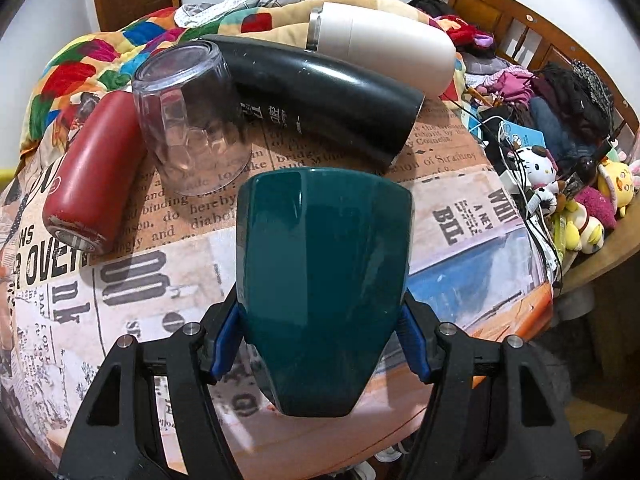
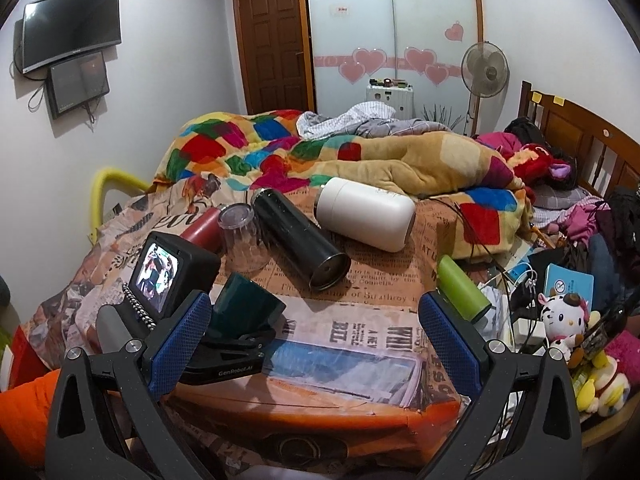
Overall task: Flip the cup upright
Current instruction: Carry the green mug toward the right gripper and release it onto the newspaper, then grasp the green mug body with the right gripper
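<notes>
In the lower centre of the left wrist view, the left gripper (image 1: 322, 340) holds the teal cup (image 1: 324, 280) between its blue-padded fingers (image 1: 226, 340), which press on the cup's two sides. The cup's narrower end sits near the camera and its wider end points away, raised off the newspaper-print surface (image 1: 460, 216). In the right wrist view the same cup (image 2: 246, 300) shows at lower left, tilted, gripped by the left gripper (image 2: 236, 344).

The right gripper (image 2: 316, 344) fills the bottom of its own view with its fingers (image 2: 450, 340) spread wide and nothing between them.

Beyond the cup, a clear tumbler (image 1: 192, 120) stands mouth-down at upper left of the left wrist view. A red bottle (image 1: 94, 172) lies just beside it to the left, and a black flask (image 1: 320, 96) lies on its side behind, close against the tumbler. Further back, a white flask (image 1: 380, 46) lies by the colourful quilt (image 1: 92, 56). A green bottle (image 2: 462, 288) lies at centre right of the right wrist view, with plush toys (image 2: 562, 320) near the right edge.
</notes>
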Demonstrator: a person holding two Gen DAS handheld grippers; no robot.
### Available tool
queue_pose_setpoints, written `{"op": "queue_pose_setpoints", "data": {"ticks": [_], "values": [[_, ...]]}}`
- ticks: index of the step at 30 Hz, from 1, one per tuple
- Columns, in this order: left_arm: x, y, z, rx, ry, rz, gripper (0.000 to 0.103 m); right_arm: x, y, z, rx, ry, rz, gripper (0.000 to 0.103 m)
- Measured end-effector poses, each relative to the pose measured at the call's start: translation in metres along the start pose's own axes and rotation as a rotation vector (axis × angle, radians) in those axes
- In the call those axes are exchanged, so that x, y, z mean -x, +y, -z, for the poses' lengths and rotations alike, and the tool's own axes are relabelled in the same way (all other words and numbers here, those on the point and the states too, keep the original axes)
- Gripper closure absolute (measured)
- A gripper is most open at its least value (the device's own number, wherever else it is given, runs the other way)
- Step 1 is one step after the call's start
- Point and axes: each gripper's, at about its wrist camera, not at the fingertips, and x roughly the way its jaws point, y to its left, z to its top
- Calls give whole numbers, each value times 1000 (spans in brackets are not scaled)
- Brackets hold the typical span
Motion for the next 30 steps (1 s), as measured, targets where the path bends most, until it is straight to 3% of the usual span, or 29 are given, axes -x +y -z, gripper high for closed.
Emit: {"op": "queue_pose_setpoints", "data": {"ticks": [5, 11, 18, 21, 24, 30], "values": [[18, -2, 2, -20, -13, -12, 36, -5, 2, 0, -11, 24, -6, 0], [79, 21, 16, 21, -145, -60, 30, -21, 4, -3, -31, 63, -10, 0], [145, 76, 43, 137, -284, -234, 27, -66, 12, 0, -87, 179, -83, 0], [156, 88, 55, 155, -313, -292, 23, -89, 19, 6, -122, 247, -124, 0], [162, 96, 67, 167, -326, -336, 23, -107, 28, 11, -140, 300, -138, 7], [162, 100, 83, 202, -327, -316, 23, -138, 44, 17, -166, 395, -162, 17]]}}
